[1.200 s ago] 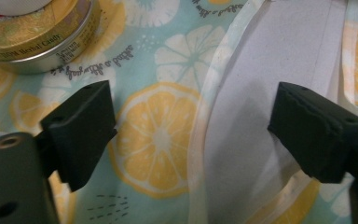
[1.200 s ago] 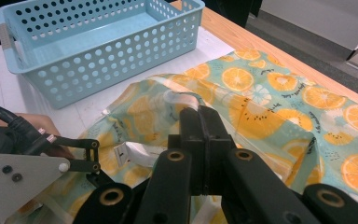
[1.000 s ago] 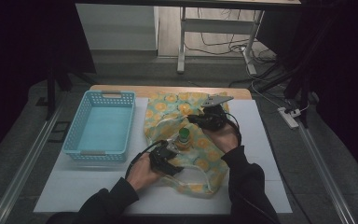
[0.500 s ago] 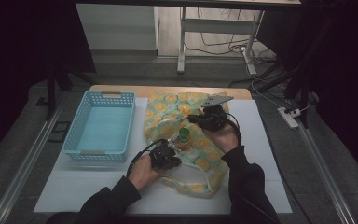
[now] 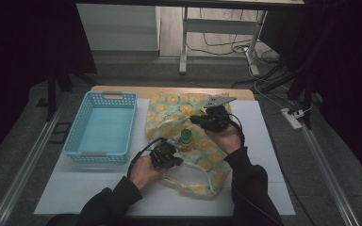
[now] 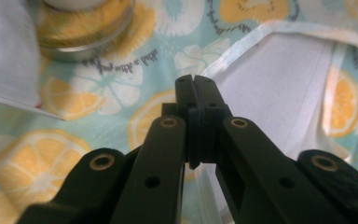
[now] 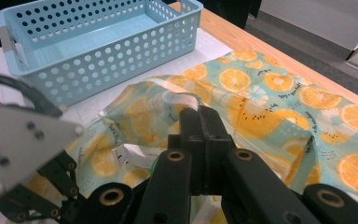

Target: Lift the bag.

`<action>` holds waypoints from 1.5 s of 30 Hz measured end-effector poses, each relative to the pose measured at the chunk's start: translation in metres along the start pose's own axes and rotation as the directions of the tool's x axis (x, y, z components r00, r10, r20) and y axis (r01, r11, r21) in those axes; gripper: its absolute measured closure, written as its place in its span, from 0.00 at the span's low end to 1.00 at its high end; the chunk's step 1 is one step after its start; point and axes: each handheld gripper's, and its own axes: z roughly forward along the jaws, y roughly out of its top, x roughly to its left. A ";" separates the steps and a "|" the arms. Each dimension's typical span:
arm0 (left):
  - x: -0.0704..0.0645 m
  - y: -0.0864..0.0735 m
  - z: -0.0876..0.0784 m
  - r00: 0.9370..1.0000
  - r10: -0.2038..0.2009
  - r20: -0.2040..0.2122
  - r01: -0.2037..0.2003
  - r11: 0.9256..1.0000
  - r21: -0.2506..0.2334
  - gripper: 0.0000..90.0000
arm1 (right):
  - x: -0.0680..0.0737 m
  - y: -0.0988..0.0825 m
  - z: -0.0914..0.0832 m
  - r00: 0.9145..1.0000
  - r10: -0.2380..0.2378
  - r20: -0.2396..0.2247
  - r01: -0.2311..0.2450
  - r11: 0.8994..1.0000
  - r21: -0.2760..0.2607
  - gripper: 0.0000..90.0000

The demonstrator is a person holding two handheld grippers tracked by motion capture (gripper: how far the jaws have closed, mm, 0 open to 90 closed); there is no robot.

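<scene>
Left gripper view: left gripper [image 6: 196,86] is clenched. The white-trimmed rim of the fabric bag [image 6: 98,130] runs straight into its tips, so I read it as pinching that hem, though the tips hide the cloth between the pads. Right gripper view: right gripper [image 7: 199,114] is also clamped tight. The bag's white hem rises up to its tips, so it looks like a grip on the far side of the bag mouth. High view: the left tong sits at the near-left of the mouth and the right tong at the far-right. The bottle [image 5: 186,137] with the green cap stands upright between them, with cloth gathered round its base. The bag lies flat on the white table mat [image 5: 75,188], right of the empty blue basket [image 5: 101,96] and just beside it, with its far end reaching the wooden table edge.

My read of the step: both sides of the bag mouth are secured with the bottle in the opening. I can't tell whether the bottle is going in or coming out. The next move calls for pulling the two hem points apart evenly and working the cloth along the bottle without tugging sideways, as the bottle could tip. The hem is thin, so slip is a risk.

Writing: there's small cursive script printed on the fabric [image 6: 121,63] among the citrus slices, but it's too small to read. The bottle has a yellowish label band and no legible brand.
</scene>
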 end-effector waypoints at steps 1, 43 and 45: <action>0.000 0.000 -0.002 1.000 0.003 0.004 -0.003 1.000 -0.002 1.00 | 0.000 0.000 0.000 1.000 0.000 -0.001 0.000 1.000 0.000 1.00; 0.020 0.046 -0.098 0.993 -0.020 0.119 0.035 0.992 -0.124 1.00 | 0.005 0.025 -0.017 0.998 0.001 -0.058 -0.002 1.000 -0.021 1.00; 0.023 0.049 -0.103 0.992 -0.025 0.122 0.041 0.990 -0.133 1.00 | 0.006 0.027 -0.018 0.998 0.004 -0.063 -0.005 1.000 -0.021 1.00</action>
